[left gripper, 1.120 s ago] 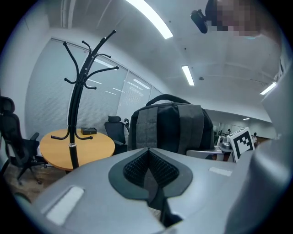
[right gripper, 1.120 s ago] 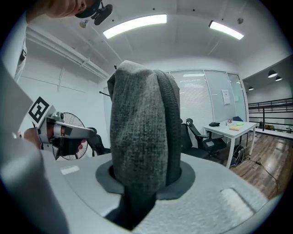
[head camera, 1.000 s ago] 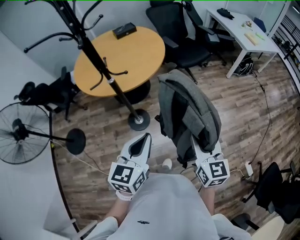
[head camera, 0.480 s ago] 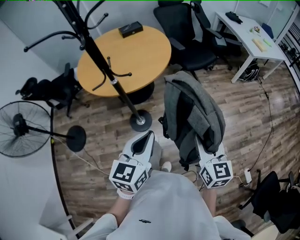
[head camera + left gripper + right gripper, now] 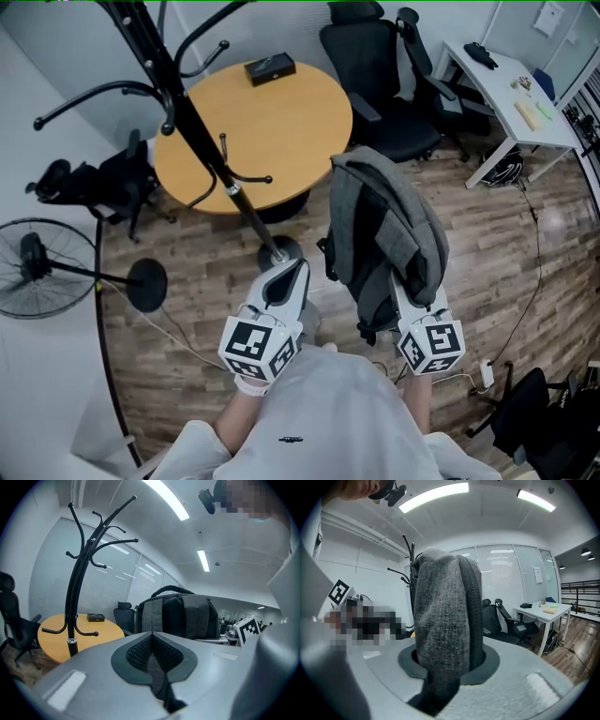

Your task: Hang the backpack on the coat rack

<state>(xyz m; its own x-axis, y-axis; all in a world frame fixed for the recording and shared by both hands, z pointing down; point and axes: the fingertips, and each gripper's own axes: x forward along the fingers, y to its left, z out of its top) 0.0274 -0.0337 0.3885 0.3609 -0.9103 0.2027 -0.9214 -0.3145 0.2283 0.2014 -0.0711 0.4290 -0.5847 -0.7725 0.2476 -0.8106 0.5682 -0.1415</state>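
A grey and black backpack [image 5: 392, 228] hangs upright from my right gripper [image 5: 410, 298], whose jaws are shut on its grey fabric [image 5: 446, 620]. In the right gripper view the fabric fills the gap between the jaws of that gripper [image 5: 447, 663]. The black coat rack [image 5: 192, 117] slants from the top left down to its round base [image 5: 279, 251], just ahead of my left gripper [image 5: 285, 274]. That left gripper [image 5: 152, 645] is shut with nothing in it. From it I see the rack [image 5: 74, 578] at the left and the backpack [image 5: 180, 617] at the right.
A round wooden table [image 5: 281, 122] with a small black box [image 5: 270, 67] stands behind the rack. Black office chairs [image 5: 384, 80] and a white desk [image 5: 514, 98] are at the back right. A floor fan [image 5: 37, 267] stands at the left, with cables on the wooden floor.
Both grippers and the backpack have moved forward toward the coat rack. The rack's base now lies just ahead of the left gripper. Neither grip has changed.
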